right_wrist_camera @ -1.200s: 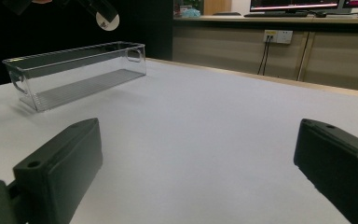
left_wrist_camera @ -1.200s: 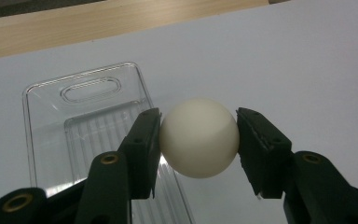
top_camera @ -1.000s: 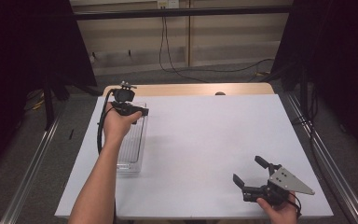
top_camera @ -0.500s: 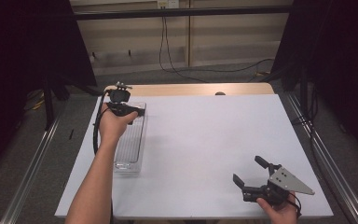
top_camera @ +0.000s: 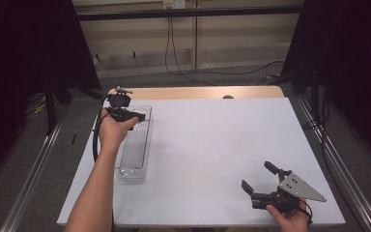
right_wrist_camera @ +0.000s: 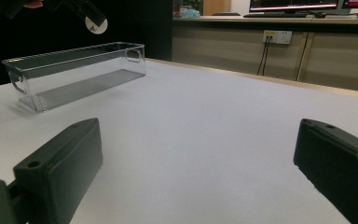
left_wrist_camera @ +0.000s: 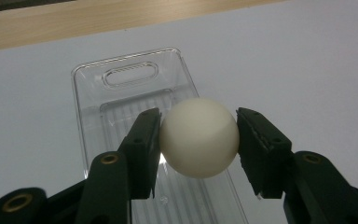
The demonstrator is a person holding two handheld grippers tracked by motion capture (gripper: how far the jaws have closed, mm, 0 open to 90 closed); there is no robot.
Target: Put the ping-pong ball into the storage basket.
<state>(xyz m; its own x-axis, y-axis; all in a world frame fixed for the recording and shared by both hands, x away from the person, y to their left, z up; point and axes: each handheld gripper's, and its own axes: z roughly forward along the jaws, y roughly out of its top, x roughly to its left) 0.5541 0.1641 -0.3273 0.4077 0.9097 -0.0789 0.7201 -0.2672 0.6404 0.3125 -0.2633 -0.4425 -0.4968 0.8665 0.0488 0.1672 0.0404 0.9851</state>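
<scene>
Ball (left_wrist_camera: 199,137), light, smooth and apt to slip, sits clamped across its middle by the left gripper (left_wrist_camera: 199,140) above the clear tray (left_wrist_camera: 121,100); right gripper (right_wrist_camera: 198,163) fingers gape wide.

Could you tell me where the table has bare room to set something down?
The white table is bare from the clear bin at its left edge across to the right gripper near the front right corner. It is crowded at the bin, where the left gripper holds a white ball above it.

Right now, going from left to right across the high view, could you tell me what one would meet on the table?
Left tongs, shut on a white ball and held over the clear tray → bare white table → right tongs, open, at the near right corner.
</scene>
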